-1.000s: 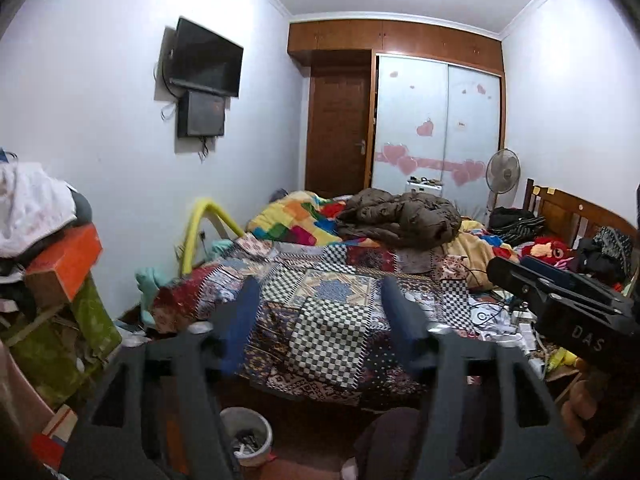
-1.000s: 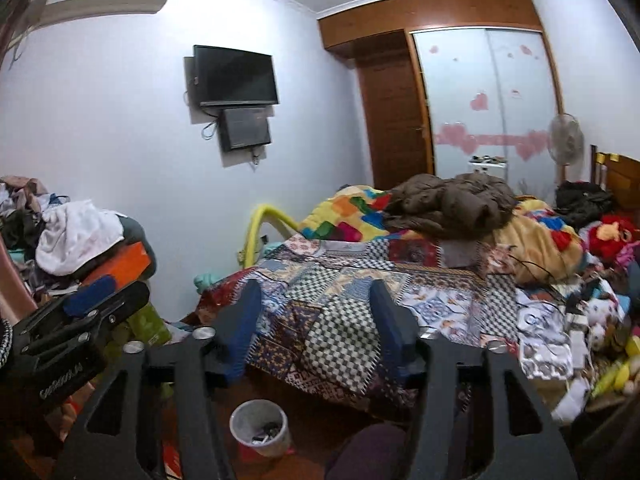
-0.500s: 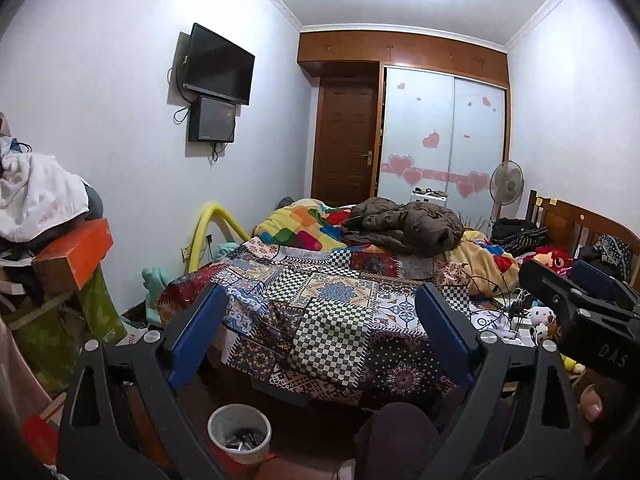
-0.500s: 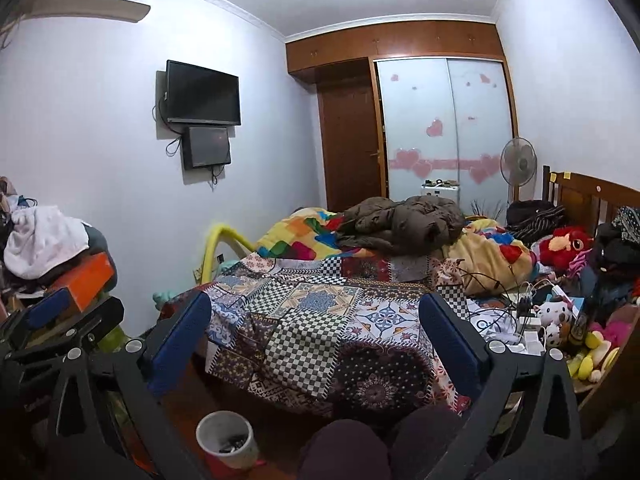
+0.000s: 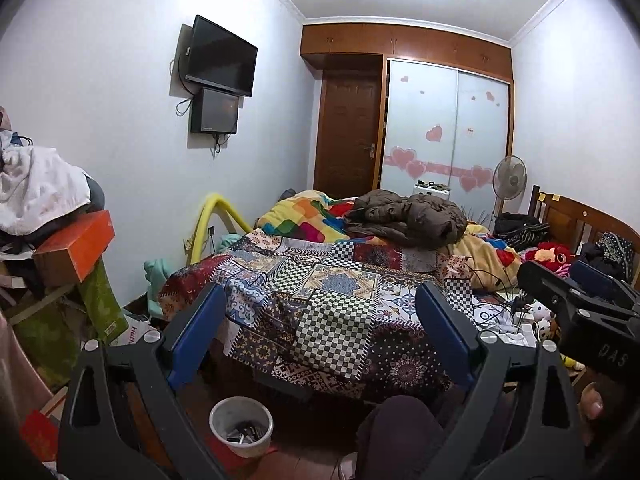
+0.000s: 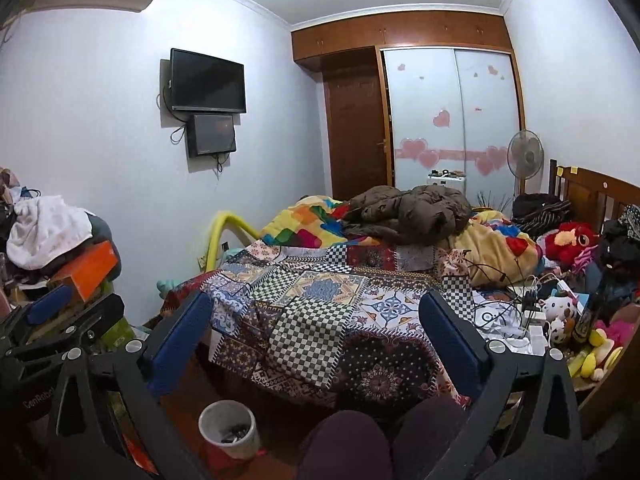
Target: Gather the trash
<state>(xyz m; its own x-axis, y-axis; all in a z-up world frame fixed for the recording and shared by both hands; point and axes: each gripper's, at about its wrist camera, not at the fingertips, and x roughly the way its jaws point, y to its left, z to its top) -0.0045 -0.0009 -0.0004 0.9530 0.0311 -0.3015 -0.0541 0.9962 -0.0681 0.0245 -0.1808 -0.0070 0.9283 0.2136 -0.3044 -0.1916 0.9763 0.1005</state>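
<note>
A small white trash bin (image 5: 241, 426) with dark scraps inside stands on the wooden floor at the foot of the bed; it also shows in the right wrist view (image 6: 228, 428). My left gripper (image 5: 322, 312) is open wide and empty, held above the bin and facing the bed. My right gripper (image 6: 316, 320) is open wide and empty too. The right gripper's body shows at the right of the left wrist view (image 5: 580, 320); the left gripper's body shows at the left of the right wrist view (image 6: 52, 332). No loose trash is clearly told apart.
A bed with a patchwork quilt (image 5: 328, 292) fills the middle, with a brown jacket (image 5: 404, 216) and a colourful blanket on it. Cables and soft toys (image 6: 560, 312) lie at the right. Piled clothes and an orange box (image 5: 76, 248) stand left. Knees (image 6: 360, 440) below.
Both grippers have opened from nearly shut to wide open. Both views have tilted up a little, showing more ceiling.
</note>
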